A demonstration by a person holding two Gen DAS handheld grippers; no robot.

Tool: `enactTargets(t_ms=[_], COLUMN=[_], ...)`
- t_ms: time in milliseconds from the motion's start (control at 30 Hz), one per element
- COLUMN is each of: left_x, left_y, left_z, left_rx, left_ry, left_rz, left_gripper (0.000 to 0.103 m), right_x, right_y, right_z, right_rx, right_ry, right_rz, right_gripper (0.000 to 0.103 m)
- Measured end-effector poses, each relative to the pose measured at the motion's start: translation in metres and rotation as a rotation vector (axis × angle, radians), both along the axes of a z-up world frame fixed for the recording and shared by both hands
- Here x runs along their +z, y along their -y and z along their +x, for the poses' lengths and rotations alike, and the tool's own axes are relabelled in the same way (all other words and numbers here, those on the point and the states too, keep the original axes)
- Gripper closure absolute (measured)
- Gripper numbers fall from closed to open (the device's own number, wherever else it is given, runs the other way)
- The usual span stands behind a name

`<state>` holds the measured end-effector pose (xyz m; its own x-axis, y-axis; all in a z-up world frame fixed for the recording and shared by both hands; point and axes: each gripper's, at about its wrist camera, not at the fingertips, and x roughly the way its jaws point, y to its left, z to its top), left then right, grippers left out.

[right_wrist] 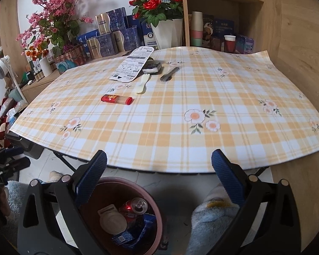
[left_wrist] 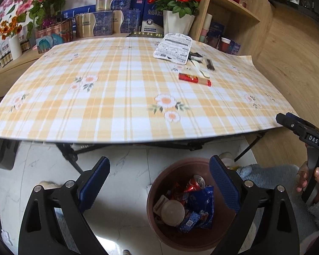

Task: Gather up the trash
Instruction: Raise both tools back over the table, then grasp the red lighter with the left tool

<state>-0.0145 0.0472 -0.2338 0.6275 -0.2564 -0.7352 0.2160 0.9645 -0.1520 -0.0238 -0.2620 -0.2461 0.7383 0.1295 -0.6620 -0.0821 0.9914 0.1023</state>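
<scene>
While the left claw (left_wrist: 159, 182) hangs wide and empty over a brown bin (left_wrist: 159, 231) of wrappers on the floor, a red packet (left_wrist: 194, 79) lies on the checked worktop (left_wrist: 117, 97). From the right wrist, the right claw (right_wrist: 159, 171) gapes empty above the bin (right_wrist: 157, 218); what may be a spoon (right_wrist: 141, 86) lies near the red packet (right_wrist: 116, 99).

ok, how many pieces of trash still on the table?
5 visible: white printed card at the far side, dark packet beside it, dark fork, cream spoon, red tube nearest. The card may hide more.
</scene>
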Motion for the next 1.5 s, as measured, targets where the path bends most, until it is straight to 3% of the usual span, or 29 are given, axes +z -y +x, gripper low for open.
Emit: enactTargets(t_ms=[200, 467, 733, 900, 1267, 1333, 1367, 1500], left_x=[0.014, 0.017, -0.010, -0.022, -0.031, -0.031, -0.029, -0.022], left_y=[0.030, 0.106, 0.138, 0.137, 0.146, 0.145, 0.144, 0.132], left_z=[0.038, 0.122, 0.200, 0.219, 0.230, 0.228, 0.226, 0.221], left_rx=[-0.060, -0.207, -0.140, -0.099, -0.051, -0.045, -0.042, -0.041], left_ry=[0.006, -0.021, -0.117, -0.162, -0.168, -0.156, -0.141, -0.139], left_rz=[0.015, 0.063, 0.146, 0.131, 0.159, 0.157, 0.158, 0.096], left_gripper=[0.011, 0.006, 0.006, 0.006, 0.006, 0.011, 0.022, 0.022], right_x=[0.000, 0.004, 0.006, 0.004, -0.005, -0.004, -0.003, 0.003], right_y=[0.003, 0.013, 0.035, 0.047, 0.054, 0.052, 0.051, 0.042], right_z=[0.025, 0.063, 0.092, 0.103, 0.118, 0.119, 0.120, 0.131], right_rx=[-0.005, -0.019, -0.058, -0.077, -0.102, -0.090, -0.084, -0.043], right_ry=[-0.012, -0.005, -0.008, -0.019, -0.048, -0.043, -0.043, -0.035], right_rz=[-0.008, 0.012, 0.028, 0.034, 0.055, 0.056, 0.052, 0.052], right_gripper=[0.006, 0.006, 0.006, 0.006, 0.006, 0.006, 0.006, 0.006])
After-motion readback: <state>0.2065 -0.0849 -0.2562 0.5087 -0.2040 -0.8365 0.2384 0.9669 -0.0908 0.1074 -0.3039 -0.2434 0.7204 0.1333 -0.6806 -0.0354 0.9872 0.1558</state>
